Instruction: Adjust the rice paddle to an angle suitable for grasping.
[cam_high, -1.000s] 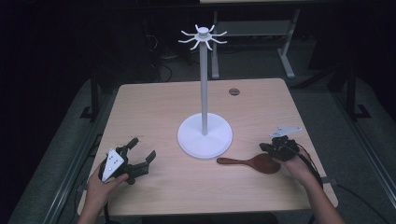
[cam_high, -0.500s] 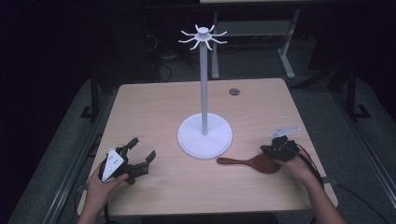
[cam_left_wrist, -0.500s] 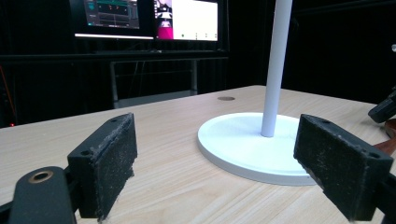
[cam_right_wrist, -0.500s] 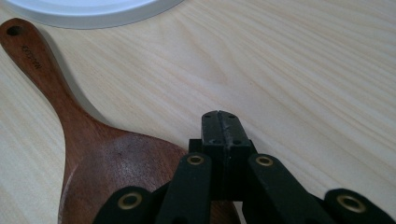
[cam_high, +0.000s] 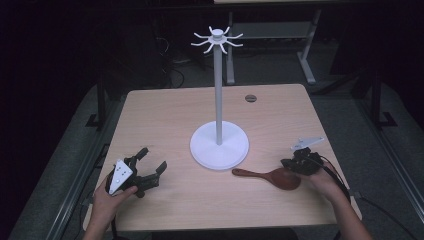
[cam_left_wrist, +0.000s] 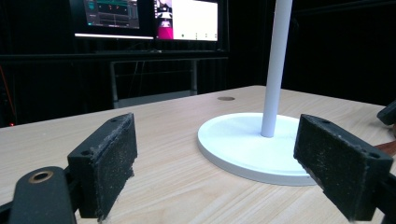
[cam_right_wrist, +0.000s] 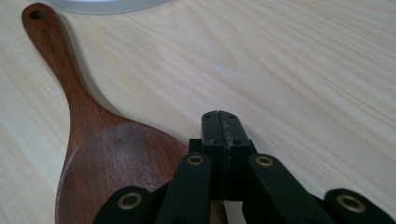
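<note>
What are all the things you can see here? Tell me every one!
Wooden spoon: one, dark brown, lying flat on the table near the right gripper, handle pointing toward the stand.
Hook stand: one, white, round base at the table's middle, tall pole with hooks on top.
Table: one, light wood.
Round hole cover: one, grey, at the table's far side.
Monitors: two lit screens, in the dark background of the left gripper view.
Left gripper: one, black, jaws wide apart, held low at the table's near left.
Right gripper: one, black, jaws pressed together beside the spoon's bowl.
</note>
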